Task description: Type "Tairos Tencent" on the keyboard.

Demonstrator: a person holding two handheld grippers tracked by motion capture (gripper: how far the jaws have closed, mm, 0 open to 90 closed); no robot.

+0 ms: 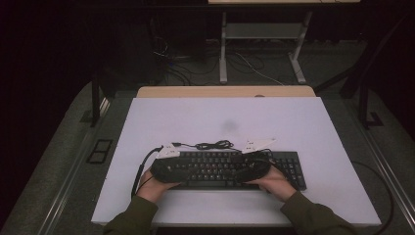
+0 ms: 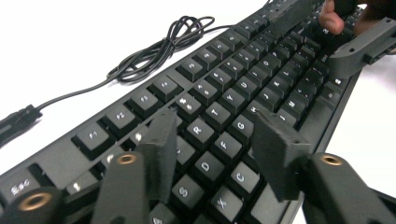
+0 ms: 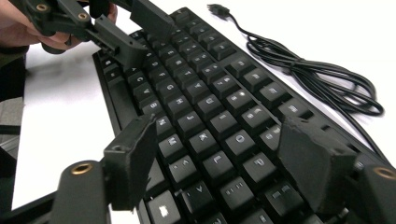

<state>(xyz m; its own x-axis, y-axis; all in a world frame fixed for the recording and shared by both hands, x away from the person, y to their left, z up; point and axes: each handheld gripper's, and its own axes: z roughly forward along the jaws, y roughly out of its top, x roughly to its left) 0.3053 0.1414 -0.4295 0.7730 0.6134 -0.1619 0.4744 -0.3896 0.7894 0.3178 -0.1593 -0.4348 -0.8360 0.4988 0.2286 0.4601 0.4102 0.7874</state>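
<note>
At the near edge of the white table (image 1: pixel 147 205), a black keyboard (image 1: pixel 222 166) is seen lying flat, its long side running left to right, with two grippers brought in over it from either end. Over the left half of the keys the left gripper (image 2: pixel 212 154) is held, its jaws partly spread with nothing clamped between them; the pads hang just above the letter rows, and contact with a keycap cannot be told. Over the right half the right gripper (image 3: pixel 222 161) is held, its jaws stood wide and likewise empty, the keys showing plainly between them. Since no grip is had on the keyboard at either end, a one-sided closing is judged the main risk: should one gripper bite before the other, the board could be swung or dragged across the smooth surface. A jaw lowered onto the keys rather than around the housing could also press or pop a keycap, and a pinch on caps alone would likely slip. Just beyond the keyboard, the coiled cable (image 1: pixel 213 145) is laid loose on the table, its plug (image 1: pixel 175 143) free at the left. Were the board lifted or slid, this cable could be trailed, snagged on a jaw, or pulled taut.
</note>
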